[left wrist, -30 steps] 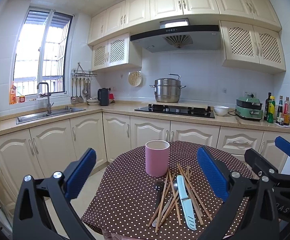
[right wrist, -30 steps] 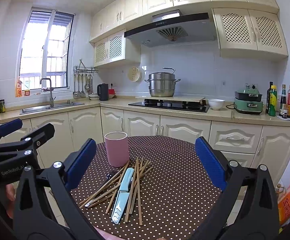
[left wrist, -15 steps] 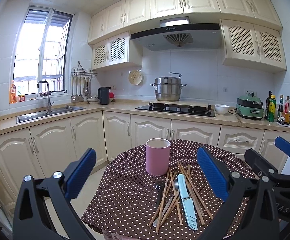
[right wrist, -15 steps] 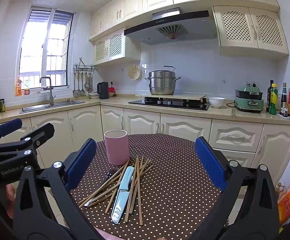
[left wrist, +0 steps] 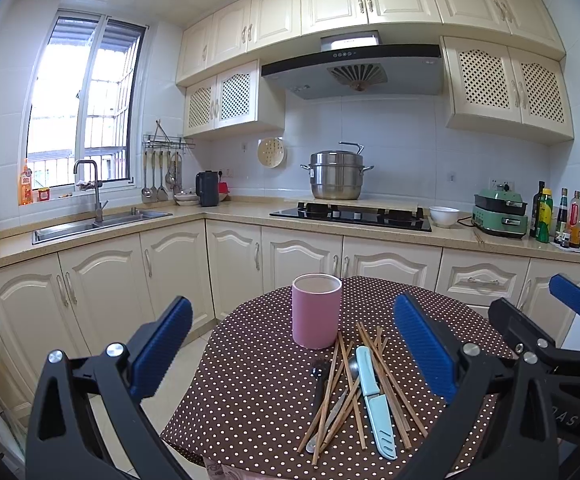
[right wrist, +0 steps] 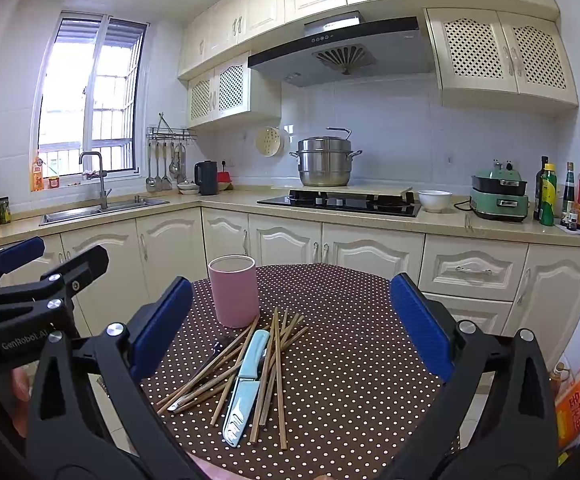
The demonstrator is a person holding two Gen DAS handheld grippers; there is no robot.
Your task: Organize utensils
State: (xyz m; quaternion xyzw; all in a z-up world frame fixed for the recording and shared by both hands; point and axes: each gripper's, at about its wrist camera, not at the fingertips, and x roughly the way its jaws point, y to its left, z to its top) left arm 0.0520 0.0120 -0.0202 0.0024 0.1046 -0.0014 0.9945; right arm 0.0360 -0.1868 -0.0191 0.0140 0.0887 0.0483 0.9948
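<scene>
- Barely anything moving vs 1 s back: both views creeping a touch closer to the worktop (left wrist: 250, 392), pile and cup sitting where they were.
- Left tool (left wrist: 293, 350) hanging above the near edge, jaws wide apart, gripping nothing.
- Right tool (right wrist: 291, 322) doing the same, jaws apart, empty; left tool also showing at the far left of the right view.
- Utensils lying in a loose crossed heap on the dotted cloth, just in front of the pink cup (left wrist: 316, 311), which is standing upright w/ mouth open.
- Chopsticks (right wrist: 276, 372) – prob. light, stiff, thin; likely rolling and slipping out of the pads, so pinching near mid-length, across the stick, looks safest.
- Sheathed knife (right wrist: 245, 380), pale blue, lying on top of the sticks – rigid, smooth plastic, maybe slippery; taking it by the handle half, flat sides to the pads.
- Spoon (left wrist: 352, 370) and a dark-handled piece (left wrist: 320, 384) partly buried under the sticks; can't tell what the dark one is.
- Cup prob. light and tippy when long items are dropping in.
- Judging nothing sorted yet; the knife on top looks like the easy first pick.
</scene>
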